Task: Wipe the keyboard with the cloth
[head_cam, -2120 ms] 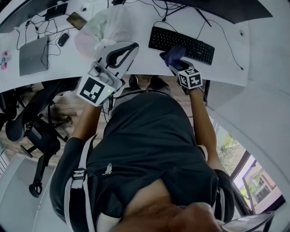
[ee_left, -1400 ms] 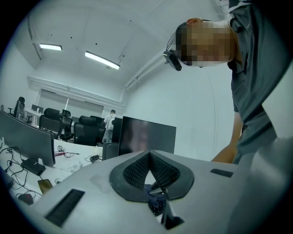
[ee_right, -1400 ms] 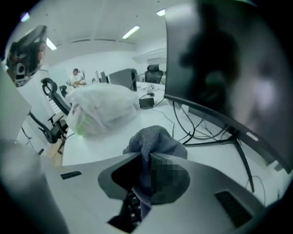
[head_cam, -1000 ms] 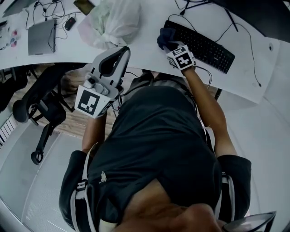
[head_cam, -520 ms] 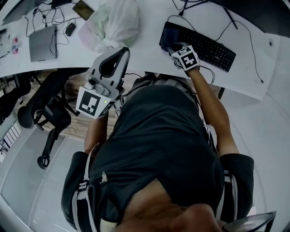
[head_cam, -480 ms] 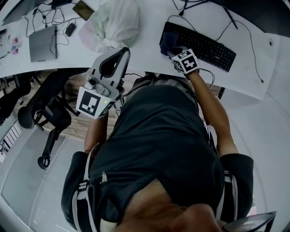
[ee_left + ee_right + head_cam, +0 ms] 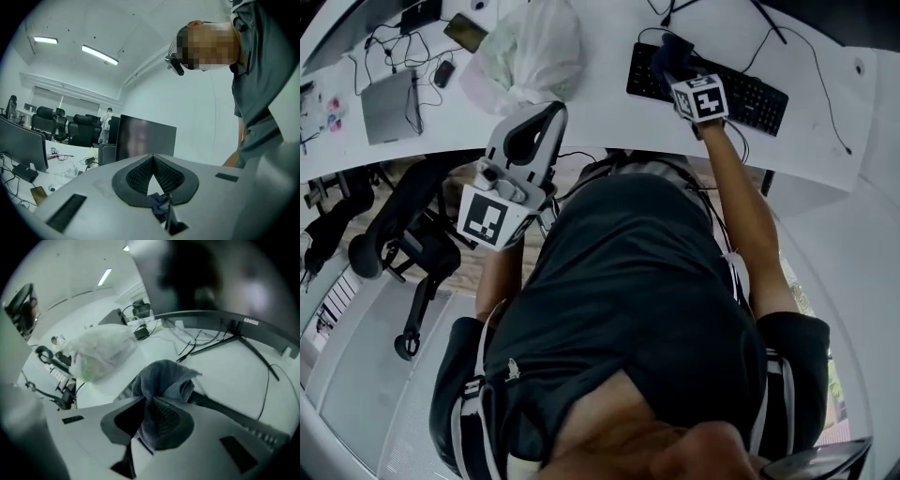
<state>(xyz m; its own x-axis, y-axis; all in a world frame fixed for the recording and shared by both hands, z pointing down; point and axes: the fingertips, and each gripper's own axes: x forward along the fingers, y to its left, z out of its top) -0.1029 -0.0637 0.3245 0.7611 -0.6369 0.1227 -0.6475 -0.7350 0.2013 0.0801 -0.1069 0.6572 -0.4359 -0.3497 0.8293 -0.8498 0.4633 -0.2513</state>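
Note:
The black keyboard [image 7: 741,89] lies on the white desk [image 7: 600,103] at the top right of the head view. My right gripper [image 7: 677,67] points down over the keyboard's left part, shut on a bunched blue cloth [image 7: 668,52]. In the right gripper view the cloth [image 7: 161,376] hangs between the pads and bulges past the gripper's tips [image 7: 150,404], with the keyboard [image 7: 225,413] right behind it. My left gripper [image 7: 558,111] is held near the desk's front edge, left of the keyboard. Its jaws [image 7: 152,157] meet at the tips with nothing in them.
A crumpled clear plastic bag [image 7: 530,52] sits on the desk left of the keyboard. A laptop [image 7: 389,103], a phone [image 7: 462,31] and cables lie farther left. A dark monitor [image 7: 211,282] stands behind the keyboard. Office chairs [image 7: 394,253] stand below the desk edge.
My right gripper has slid the cloth from the keyboard's left end to the right along the keys. The left gripper has kept its place.

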